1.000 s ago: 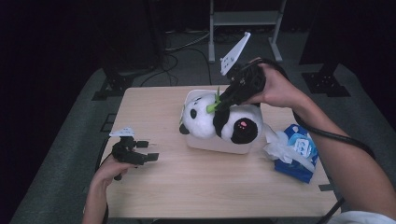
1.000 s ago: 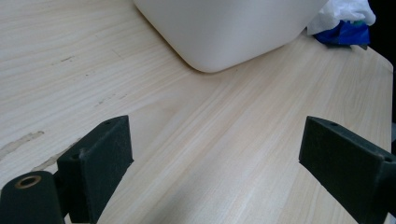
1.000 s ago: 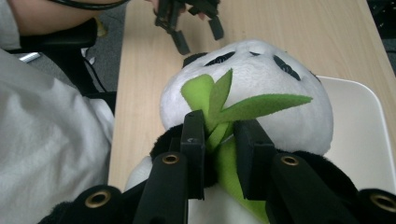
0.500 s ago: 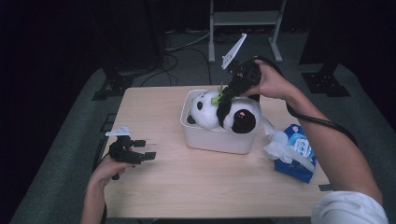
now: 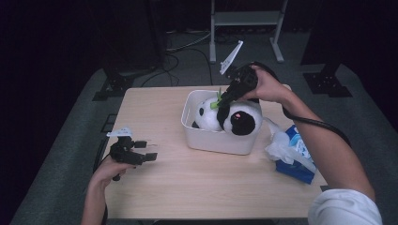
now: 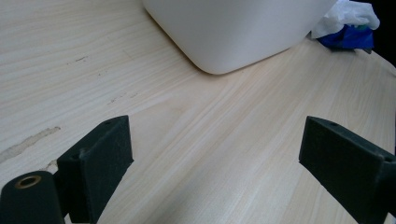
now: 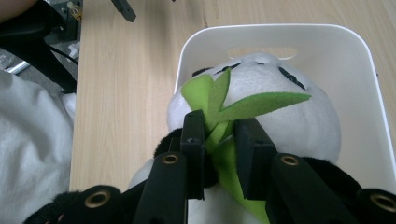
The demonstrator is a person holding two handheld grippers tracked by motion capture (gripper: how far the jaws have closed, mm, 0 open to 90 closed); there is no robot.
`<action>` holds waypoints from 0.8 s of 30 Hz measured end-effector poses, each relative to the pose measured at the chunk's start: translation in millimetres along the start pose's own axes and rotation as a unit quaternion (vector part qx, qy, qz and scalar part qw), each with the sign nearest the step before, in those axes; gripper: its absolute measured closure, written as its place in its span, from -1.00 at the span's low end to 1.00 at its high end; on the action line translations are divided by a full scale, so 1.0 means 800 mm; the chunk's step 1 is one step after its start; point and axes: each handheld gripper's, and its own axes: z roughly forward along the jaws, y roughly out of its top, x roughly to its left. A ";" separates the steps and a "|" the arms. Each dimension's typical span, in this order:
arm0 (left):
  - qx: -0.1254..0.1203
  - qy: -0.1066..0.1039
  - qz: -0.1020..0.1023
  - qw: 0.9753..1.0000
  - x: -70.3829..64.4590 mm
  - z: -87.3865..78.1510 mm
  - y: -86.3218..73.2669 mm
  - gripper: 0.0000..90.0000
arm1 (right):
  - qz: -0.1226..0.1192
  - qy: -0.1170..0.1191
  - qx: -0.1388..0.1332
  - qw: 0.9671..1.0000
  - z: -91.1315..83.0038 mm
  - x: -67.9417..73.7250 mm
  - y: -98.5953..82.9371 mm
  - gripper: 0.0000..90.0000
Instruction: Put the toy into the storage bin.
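Lowered since a second ago, the panda toy (image 5: pixel 225 117) now sits inside the white bin (image 5: pixel 206 136).
Left hand-held gripper (image 5: pixel 145 151) rests wide apart over the desk (image 5: pixel 187 187); right hand-held gripper (image 7: pixel 219 135) pinches the toy's green leaf (image 7: pixel 224 105) above the bin.

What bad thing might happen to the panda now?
The right gripper pinches only the panda's thin green leaf, so the felt might slip out or tear if pulled. The panda sits high in the white bin, so it could tip over the rim, perhaps towards the tissue pack.
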 end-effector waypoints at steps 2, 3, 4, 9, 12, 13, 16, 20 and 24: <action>0.000 0.000 0.000 1.000 0.000 0.000 0.000 -0.81 | -0.001 0.004 0.000 1.000 0.001 0.005 0.001 0.65; 0.000 0.000 0.001 1.000 -0.001 0.000 0.000 -0.81 | -0.004 0.005 0.000 1.000 0.001 0.006 0.002 0.65; 0.000 0.000 0.002 1.000 -0.001 0.000 0.001 -0.81 | -0.002 0.004 0.002 1.000 0.002 0.008 0.002 0.65; 0.001 -0.001 0.003 1.000 -0.003 0.001 0.002 -0.81 | -0.007 0.013 0.001 1.000 0.006 0.014 0.002 0.65; 0.000 -0.001 0.003 1.000 -0.003 0.002 0.001 -0.81 | -0.010 0.018 0.002 1.000 0.008 0.017 0.001 0.65; 0.001 -0.001 0.003 1.000 -0.003 0.002 0.002 -0.81 | -0.010 0.019 0.003 1.000 0.008 0.018 0.001 0.65; -0.001 -0.001 0.004 1.000 -0.003 0.001 0.002 -0.81 | -0.011 0.020 0.001 1.000 0.008 0.019 0.002 0.65; -0.001 -0.001 0.003 1.000 -0.002 0.000 0.002 -0.81 | -0.014 0.023 0.003 1.000 0.008 0.020 0.004 0.65; -0.001 -0.001 0.004 1.000 -0.002 0.000 0.002 -0.81 | -0.017 0.027 0.002 0.999 0.011 0.022 0.006 0.65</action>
